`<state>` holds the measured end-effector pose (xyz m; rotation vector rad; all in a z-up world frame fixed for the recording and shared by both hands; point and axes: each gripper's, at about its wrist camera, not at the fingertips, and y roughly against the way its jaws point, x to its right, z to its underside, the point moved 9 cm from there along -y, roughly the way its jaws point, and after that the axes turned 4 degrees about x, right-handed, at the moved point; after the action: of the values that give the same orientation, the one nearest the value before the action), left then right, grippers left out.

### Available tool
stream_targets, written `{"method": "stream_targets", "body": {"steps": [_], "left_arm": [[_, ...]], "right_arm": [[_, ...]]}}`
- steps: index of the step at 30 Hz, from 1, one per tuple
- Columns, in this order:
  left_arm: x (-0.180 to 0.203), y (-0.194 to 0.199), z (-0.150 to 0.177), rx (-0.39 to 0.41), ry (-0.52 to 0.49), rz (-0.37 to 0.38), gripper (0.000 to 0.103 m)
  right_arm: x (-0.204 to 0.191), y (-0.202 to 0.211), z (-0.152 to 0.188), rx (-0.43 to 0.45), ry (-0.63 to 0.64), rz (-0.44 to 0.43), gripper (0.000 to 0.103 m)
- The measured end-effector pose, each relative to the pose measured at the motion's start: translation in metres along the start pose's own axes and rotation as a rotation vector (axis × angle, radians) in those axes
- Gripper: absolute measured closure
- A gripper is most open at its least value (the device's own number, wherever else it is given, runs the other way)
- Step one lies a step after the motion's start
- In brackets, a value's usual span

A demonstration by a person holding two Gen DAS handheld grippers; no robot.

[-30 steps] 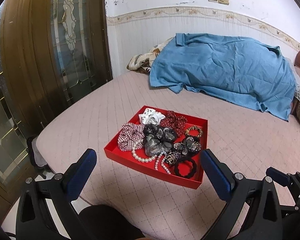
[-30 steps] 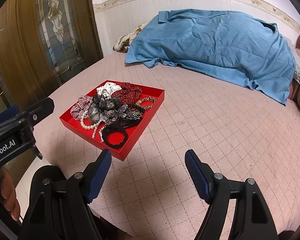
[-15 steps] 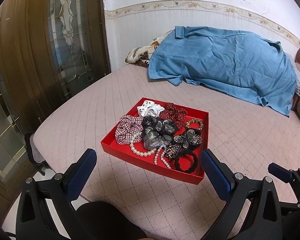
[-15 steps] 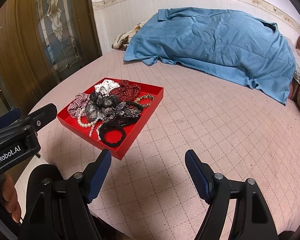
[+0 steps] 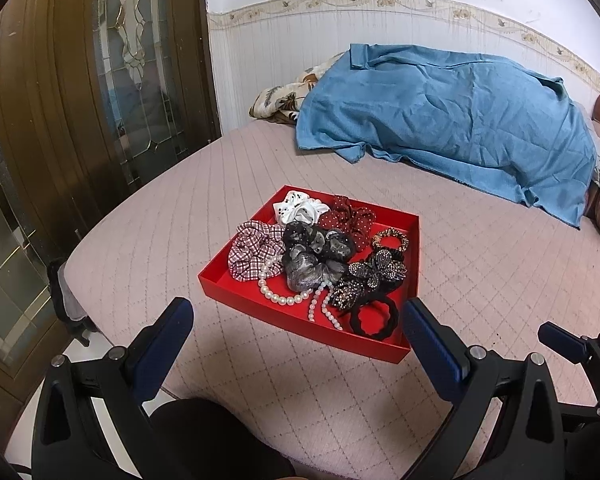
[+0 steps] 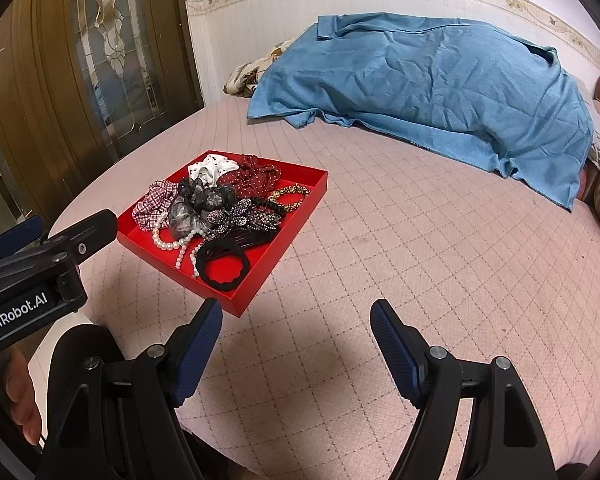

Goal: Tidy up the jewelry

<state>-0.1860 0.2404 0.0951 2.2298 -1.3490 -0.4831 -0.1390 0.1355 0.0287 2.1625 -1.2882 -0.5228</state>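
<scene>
The red tray [image 5: 236, 292] lies on the bed [image 5: 480, 280], near its front left corner, well apart from the blue blanket [image 5: 440, 120] at the far side. In the tray sits a loose heap: fabric scrunchies [image 5: 254, 250], a pearl string [image 5: 278, 298], beaded bows [image 5: 374, 276] and a black hair tie [image 5: 374, 320].

Handling, as judged:
- Scrunchies: light, soft, compressible. Pinch a bunched fold at the outer edge.
- Pearl string: light, slippery, limp. It runs partly under the grey scrunchie [image 5: 308, 270], so lifting it is likely to drag neighbours. Take the free loop nearest the front wall.
- Hair tie: elastic, lying flat in the near corner, least tangled. Take it across the band.
- Bows: stiffer; the beads may snag on fabric.
- Tray: shallow and probably light; it may slide on the quilted cover if pushed.

Pose: both claws hang short of the tray, angled down toward the bed, touching nothing. The left claw [image 5: 296, 332] has its jaws wide apart and empty, with the tray's front edge between the fingertips in its view. The right claw [image 6: 296, 324] is likewise spread and empty, off the tray's near right corner.
</scene>
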Motion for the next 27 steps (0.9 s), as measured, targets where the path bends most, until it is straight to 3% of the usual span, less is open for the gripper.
{"method": "stream_targets", "body": {"steps": [27], "left_arm": [[0.001,-0.0051,0.0066,-0.018,-0.004,0.001,0.0]], "right_arm": [[-0.0022,-0.003,0.0035,-0.008,0.014,0.005,0.022]]}}
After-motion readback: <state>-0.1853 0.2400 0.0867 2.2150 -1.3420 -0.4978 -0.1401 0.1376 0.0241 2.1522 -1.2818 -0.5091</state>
